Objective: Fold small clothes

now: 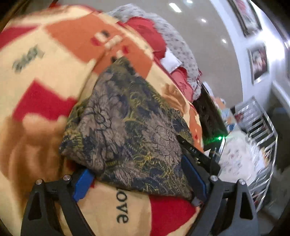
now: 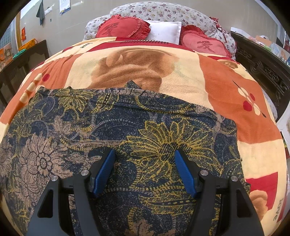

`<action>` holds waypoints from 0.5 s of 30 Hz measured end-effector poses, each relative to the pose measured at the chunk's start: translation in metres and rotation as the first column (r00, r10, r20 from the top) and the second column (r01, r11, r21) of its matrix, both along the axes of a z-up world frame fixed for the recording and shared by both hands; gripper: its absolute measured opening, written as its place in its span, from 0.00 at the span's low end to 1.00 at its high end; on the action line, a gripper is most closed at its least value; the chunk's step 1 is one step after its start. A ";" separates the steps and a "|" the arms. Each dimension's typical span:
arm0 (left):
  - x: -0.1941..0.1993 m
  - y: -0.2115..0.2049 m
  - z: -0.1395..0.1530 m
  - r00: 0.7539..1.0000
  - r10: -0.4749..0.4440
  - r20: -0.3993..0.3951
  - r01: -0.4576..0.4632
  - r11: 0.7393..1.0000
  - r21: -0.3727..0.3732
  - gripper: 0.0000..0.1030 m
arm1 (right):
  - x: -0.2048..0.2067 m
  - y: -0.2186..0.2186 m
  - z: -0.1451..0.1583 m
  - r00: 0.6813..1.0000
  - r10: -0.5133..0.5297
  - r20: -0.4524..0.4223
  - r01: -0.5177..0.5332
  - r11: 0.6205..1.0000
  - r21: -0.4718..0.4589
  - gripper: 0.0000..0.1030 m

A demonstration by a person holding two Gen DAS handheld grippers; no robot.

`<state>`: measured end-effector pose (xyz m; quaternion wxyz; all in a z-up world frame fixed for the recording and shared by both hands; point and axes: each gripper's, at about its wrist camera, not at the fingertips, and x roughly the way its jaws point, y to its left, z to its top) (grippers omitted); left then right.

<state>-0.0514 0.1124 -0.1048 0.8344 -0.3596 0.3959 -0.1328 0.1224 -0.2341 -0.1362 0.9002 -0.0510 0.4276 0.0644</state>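
A small garment (image 2: pixel 126 127), dark blue and tan with yellow flower print, lies spread on a cream, orange and red blanket (image 2: pixel 226 87) on a bed. My right gripper (image 2: pixel 145 154) hovers open right over the middle of the cloth, and nothing sits between its blue pads (image 2: pixel 104 174). In the blurred left wrist view the same garment (image 1: pixel 126 123) lies bunched in a heap. My left gripper (image 1: pixel 136 165) stands wide open astride its near edge, with the cloth between the fingers but not pinched. A black part of the right tool (image 1: pixel 197 152) shows at the garment's right side.
Two red heart pillows (image 2: pixel 125 27), a white pillow (image 2: pixel 165 30) and a flowered quilt (image 2: pixel 159 10) lie at the head of the bed. A dark carved bed frame (image 2: pixel 261 67) runs along the right and a dark side table (image 2: pixel 23 56) stands left. A metal rack (image 1: pixel 261 127) stands beside the bed.
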 end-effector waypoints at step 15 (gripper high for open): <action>0.016 0.027 -0.023 0.995 0.063 -0.084 -0.073 0.990 -0.122 0.81 | 0.000 0.001 0.000 1.000 0.000 0.001 0.000 1.000 -0.009 0.69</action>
